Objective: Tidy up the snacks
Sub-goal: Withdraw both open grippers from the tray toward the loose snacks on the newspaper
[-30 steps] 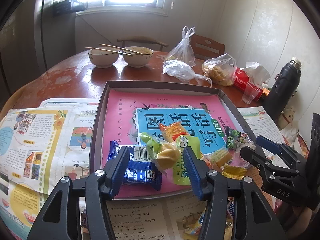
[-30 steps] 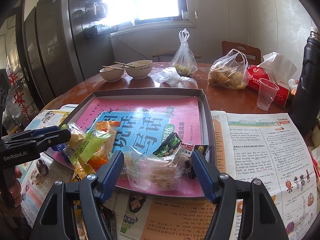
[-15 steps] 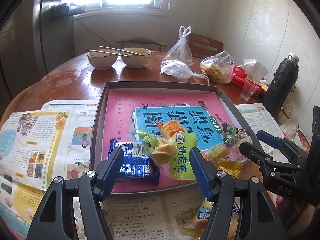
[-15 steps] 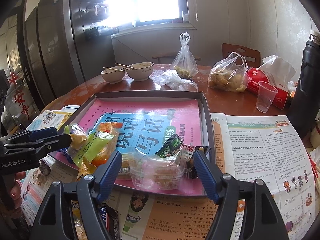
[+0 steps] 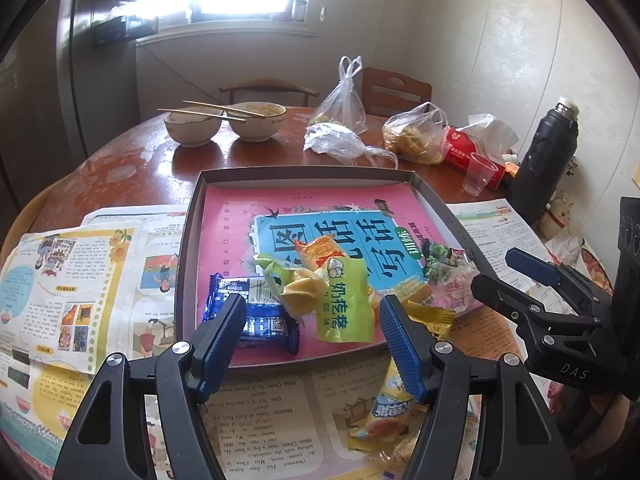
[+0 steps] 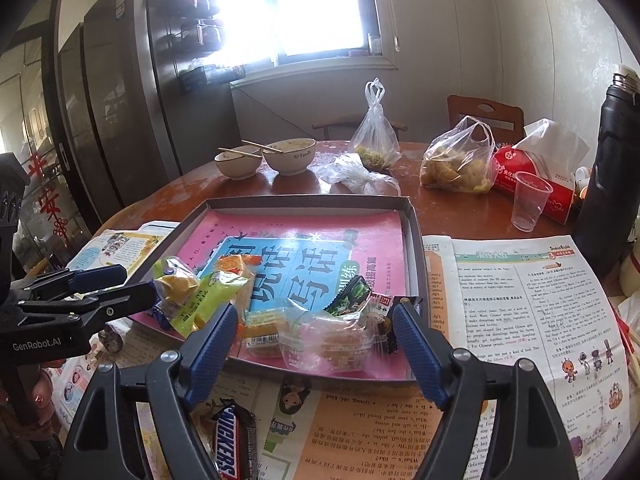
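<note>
- Both claws, the left gripper (image 5: 312, 316) and right gripper (image 6: 312, 324), have just been opening and now gape wide, gripping nothing.
- Snacks crowd the grey tray's (image 5: 192, 240) near edge, just ahead of the tips.
- Risk: a low scoop could shove the clear pastry pack (image 6: 324, 340) over the rim.
- Snickers bar (image 6: 230, 444) lies outside, on newspaper.

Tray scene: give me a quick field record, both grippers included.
tray: on table, book inside
in tray: blue wrapper, green packet, clear pack
outside tray: Snickers bar, on newspaper
left gripper: open, has just been opening, nothing held
right gripper: open, has just been opening, clear pack between jaws, pads not touching
</note>
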Tool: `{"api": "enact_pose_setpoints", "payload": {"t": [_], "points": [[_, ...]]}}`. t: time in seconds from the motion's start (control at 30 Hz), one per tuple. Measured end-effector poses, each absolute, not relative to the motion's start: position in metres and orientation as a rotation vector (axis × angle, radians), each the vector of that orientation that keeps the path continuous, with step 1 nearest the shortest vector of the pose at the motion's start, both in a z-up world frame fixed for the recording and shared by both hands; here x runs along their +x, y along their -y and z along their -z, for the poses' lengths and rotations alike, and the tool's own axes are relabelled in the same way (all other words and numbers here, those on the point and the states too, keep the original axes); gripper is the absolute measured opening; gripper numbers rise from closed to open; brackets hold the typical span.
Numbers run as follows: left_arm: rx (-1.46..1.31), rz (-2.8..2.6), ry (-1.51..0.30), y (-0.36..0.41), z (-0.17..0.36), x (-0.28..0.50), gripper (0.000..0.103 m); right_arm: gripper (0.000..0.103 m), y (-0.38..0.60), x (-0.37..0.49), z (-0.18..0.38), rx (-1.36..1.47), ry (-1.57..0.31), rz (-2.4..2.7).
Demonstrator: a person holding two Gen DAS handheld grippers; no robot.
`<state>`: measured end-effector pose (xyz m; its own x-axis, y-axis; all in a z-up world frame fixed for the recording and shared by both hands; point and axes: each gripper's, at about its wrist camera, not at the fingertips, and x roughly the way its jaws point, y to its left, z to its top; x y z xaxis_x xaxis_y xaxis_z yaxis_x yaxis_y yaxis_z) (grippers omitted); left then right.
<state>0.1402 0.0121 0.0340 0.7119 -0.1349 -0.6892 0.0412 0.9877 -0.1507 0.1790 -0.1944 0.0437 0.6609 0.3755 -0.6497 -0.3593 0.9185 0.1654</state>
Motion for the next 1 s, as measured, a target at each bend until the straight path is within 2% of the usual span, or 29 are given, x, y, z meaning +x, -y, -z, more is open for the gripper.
{"api": "enact_pose_setpoints", "payload": {"t": [0.33,0.6,1.0], "points": [[-0.100,0.090,-0.762,-0.009,-0.038,0.129,0.071,0.080,0.197,0.163,-0.057,0.023,-0.700,-0.438],[-0.107,0.101,-0.765,-0.007,-0.040,0.122,0.076,0.083,0.194,0.148,-0.065,0.010,-0.678,-0.476],[-0.105,0.152,-0.797,-0.001,-0.035,0.115,0.076,0.086,0.190,0.123,-0.060,-0.020,-0.695,-0.545]]}}
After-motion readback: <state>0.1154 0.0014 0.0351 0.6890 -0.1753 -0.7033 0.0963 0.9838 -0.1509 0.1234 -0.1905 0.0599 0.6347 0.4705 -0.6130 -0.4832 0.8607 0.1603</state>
